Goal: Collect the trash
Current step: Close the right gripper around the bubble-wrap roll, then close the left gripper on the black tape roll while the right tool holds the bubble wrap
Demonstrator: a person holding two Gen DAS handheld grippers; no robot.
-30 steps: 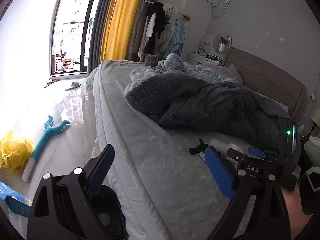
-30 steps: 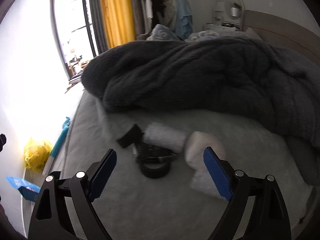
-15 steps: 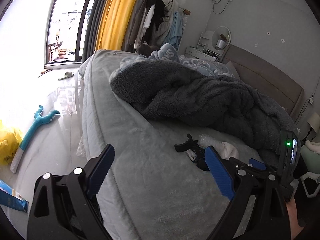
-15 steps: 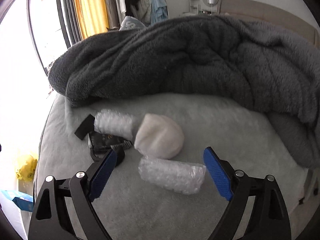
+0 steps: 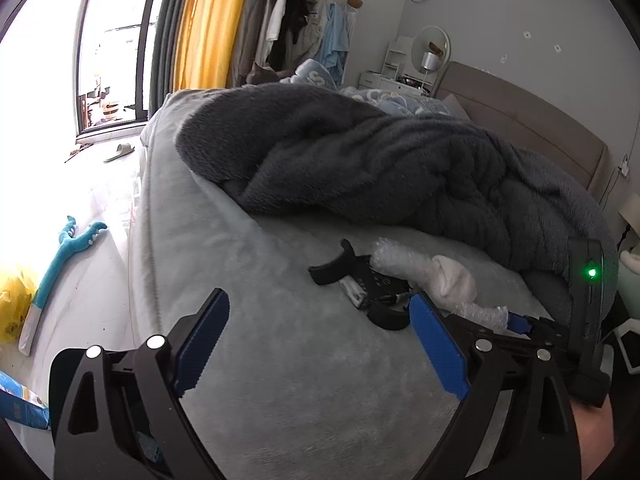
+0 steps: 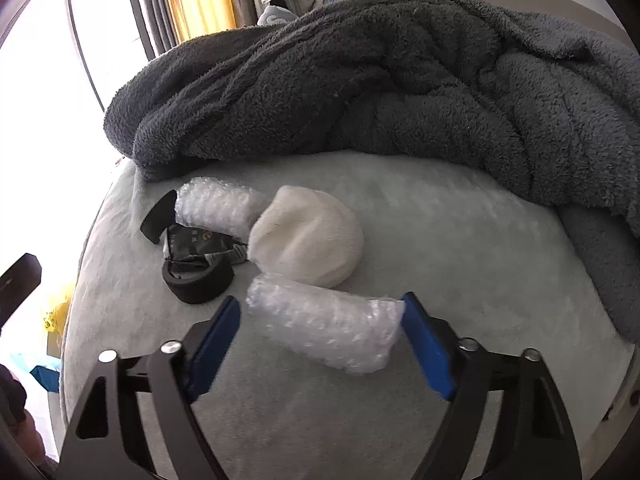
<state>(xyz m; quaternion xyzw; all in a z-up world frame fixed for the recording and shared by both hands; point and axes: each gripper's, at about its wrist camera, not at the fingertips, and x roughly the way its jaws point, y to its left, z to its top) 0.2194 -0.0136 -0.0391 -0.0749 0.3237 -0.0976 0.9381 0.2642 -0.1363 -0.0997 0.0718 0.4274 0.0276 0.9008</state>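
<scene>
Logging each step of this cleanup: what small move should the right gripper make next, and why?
Probably finish squeezing. The right gripper straddles the nearer bubble-wrap roll on the bed, its jaws closing, one end at the right finger, a small gap at the other. Then lift it clear of the white bundle.

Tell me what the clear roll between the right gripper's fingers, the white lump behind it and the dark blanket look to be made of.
Clear roll: bubble wrap, seemingly thin glossy plastic; rows of small air pockets show. White lump: probably knit fabric, matte; faint ribbing, though blurred. Dark blanket: plush fleece, likely synthetic; deep fuzzy pile, no sheen.
</scene>
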